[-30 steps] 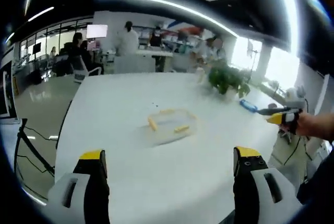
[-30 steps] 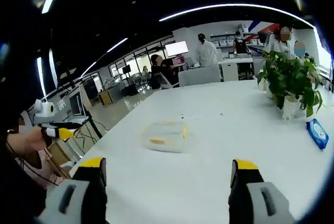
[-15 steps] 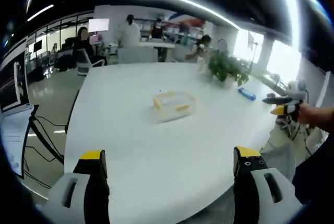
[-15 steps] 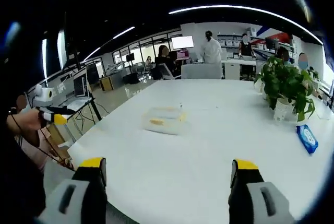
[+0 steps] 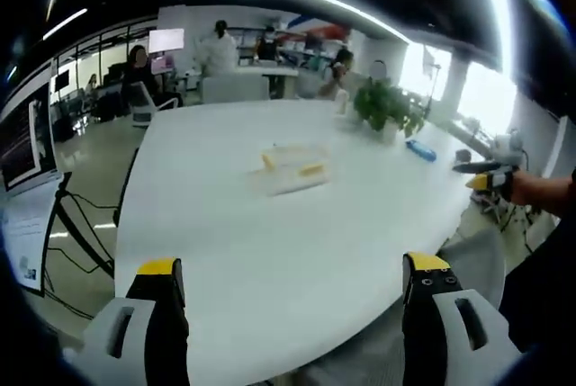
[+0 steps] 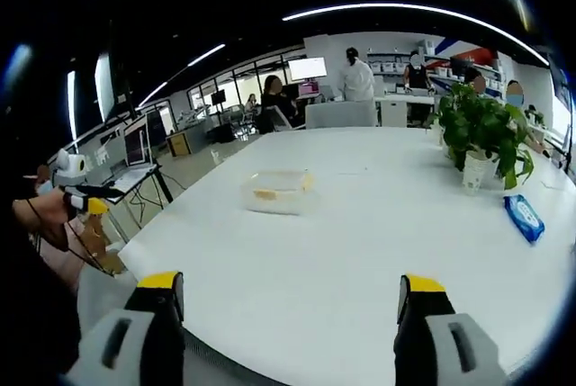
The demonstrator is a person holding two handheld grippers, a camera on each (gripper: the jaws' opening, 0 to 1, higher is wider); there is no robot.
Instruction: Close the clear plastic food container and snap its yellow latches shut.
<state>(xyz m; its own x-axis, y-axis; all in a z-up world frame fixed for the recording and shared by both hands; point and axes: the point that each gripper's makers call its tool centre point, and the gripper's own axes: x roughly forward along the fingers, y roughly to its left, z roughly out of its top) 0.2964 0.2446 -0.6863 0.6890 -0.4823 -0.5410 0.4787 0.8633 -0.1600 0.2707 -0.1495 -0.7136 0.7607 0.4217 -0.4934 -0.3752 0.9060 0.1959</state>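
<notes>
The clear rectangular plastic food container (image 5: 290, 166) with yellow latches (image 5: 311, 170) sits well in from every edge of the large white desk (image 5: 270, 251), roughly at its middle and far from both tongs. It is small and blurred in both views, so whether its lid is seated or its latches are snapped down cannot be made out; in the right gripper view the container (image 6: 275, 191) shows a yellow patch on its near side and another at its far end.

The left gripper (image 5: 297, 291) hangs off the near edge of the desk with its grey, yellow-tipped jaws wide apart and nothing between them. The right gripper (image 6: 283, 300) is likewise spread and empty, just above the desk's near edge. Each tool also appears small at the side of the other's view, held in the person's hand (image 5: 526, 190), too tiny to read its jaws.

The right gripper view gives a clearer look at the leafy green plant in a white pot (image 6: 484, 130) and the blue flat packet (image 6: 523, 217), both towards the desk's right edge. The left gripper view shows the floor past the desk's left edge, with black cables (image 5: 76, 228).
</notes>
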